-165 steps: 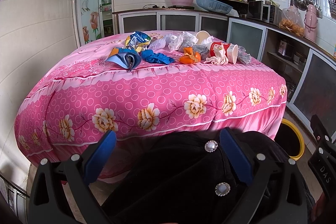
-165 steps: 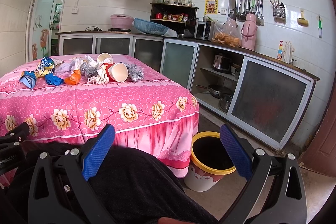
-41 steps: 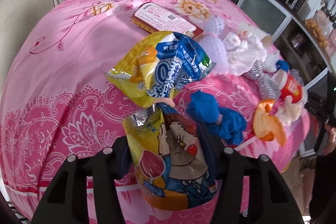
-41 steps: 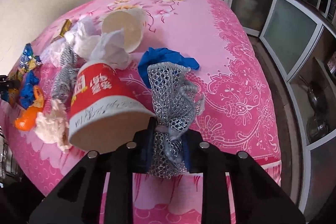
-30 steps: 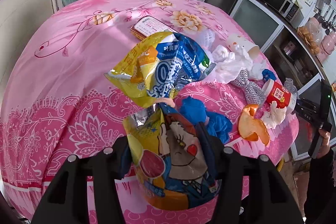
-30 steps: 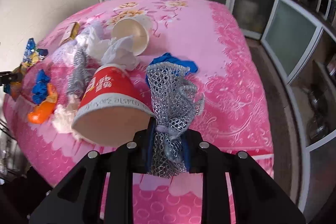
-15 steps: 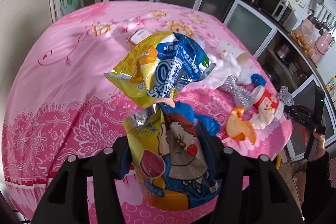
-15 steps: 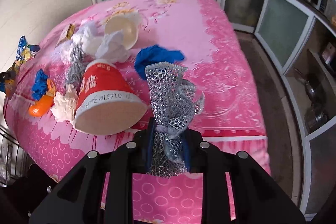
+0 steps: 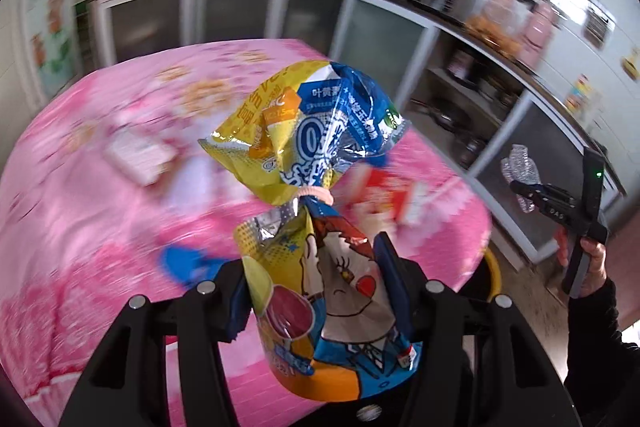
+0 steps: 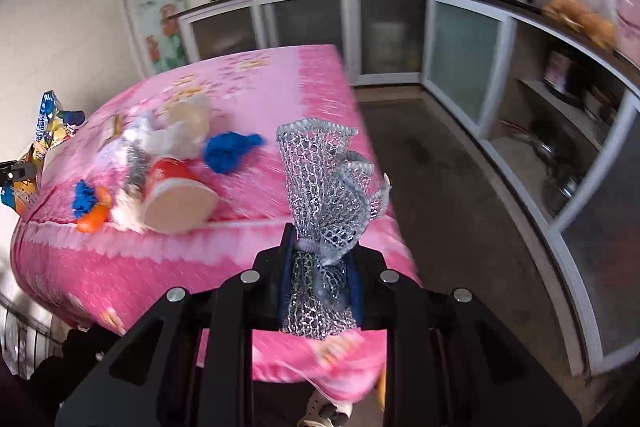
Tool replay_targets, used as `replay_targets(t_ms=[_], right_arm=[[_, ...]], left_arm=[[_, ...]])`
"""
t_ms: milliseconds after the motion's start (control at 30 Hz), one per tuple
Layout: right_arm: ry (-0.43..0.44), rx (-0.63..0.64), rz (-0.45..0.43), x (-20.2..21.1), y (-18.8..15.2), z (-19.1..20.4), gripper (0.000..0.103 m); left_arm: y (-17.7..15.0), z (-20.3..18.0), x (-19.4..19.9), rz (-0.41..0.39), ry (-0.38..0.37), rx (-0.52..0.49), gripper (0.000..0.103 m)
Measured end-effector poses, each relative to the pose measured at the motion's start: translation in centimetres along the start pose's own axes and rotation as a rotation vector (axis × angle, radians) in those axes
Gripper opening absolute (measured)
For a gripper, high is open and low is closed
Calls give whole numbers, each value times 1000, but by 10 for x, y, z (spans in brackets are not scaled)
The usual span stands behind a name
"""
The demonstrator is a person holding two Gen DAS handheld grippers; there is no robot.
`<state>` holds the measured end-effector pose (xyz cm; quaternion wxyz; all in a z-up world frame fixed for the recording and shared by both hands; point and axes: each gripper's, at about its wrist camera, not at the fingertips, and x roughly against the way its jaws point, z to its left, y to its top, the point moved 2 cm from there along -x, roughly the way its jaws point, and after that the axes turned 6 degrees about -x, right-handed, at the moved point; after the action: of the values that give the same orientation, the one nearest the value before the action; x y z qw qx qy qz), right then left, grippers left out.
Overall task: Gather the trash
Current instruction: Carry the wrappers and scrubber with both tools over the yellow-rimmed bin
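- Left gripper [image 9: 320, 291] is clamping a yellow-and-blue snack bag [image 9: 316, 227], tied at its waist with a pale band, and is holding it in the air above the near edge of the desk [image 9: 80, 195].
- Both of its blue pads [image 9: 390, 279] are pressing the bag's lower half, where a cartoon face is printed, while the crumpled upper half is fanning out above the band.
- Right gripper [image 10: 320, 279] is squeezing a silver mesh wrapper [image 10: 326, 195] between narrowly set jaws, carrying it clear of the desk beyond the desk's right near corner.
- In the left wrist view that right gripper [image 9: 524, 187] is showing at the far right, out over the floor, with the mesh bunched at its tip.
- Litter is lying along the near edge of the pink floral cloth in the right wrist view: a red paper cup [image 10: 176, 195] on its side, a blue crumpled glove [image 10: 228, 149] just behind it, orange peel [image 10: 92, 217] and white tissue [image 10: 160, 139].
- A yellow-rimmed bin [image 9: 494, 273] is peeking out beside the desk's right corner, mostly hidden by the cloth.
- Background in both views is smearing with motion blur.
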<state>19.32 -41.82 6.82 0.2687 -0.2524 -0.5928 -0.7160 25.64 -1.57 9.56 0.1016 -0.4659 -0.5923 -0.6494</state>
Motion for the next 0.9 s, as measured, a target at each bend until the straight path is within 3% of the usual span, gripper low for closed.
replay_targets(t_ms=[267, 433, 533, 733, 900], right_arm=[[-149, -152, 2, 43, -57, -92, 22], [-211, -240, 26, 49, -91, -138, 22], [-203, -290, 51, 42, -112, -157, 22], [-187, -359, 89, 19, -141, -185, 22], [-184, -425, 126, -4, -159, -210, 22]], left_arm=[[29, -131, -66, 43, -212, -180, 52], [38, -219, -116, 88, -320, -284, 53], [35, -268, -151, 142, -381, -331, 53], [24, -346, -227, 273, -423, -414, 53], [17, -385, -276, 344, -430, -441, 53]])
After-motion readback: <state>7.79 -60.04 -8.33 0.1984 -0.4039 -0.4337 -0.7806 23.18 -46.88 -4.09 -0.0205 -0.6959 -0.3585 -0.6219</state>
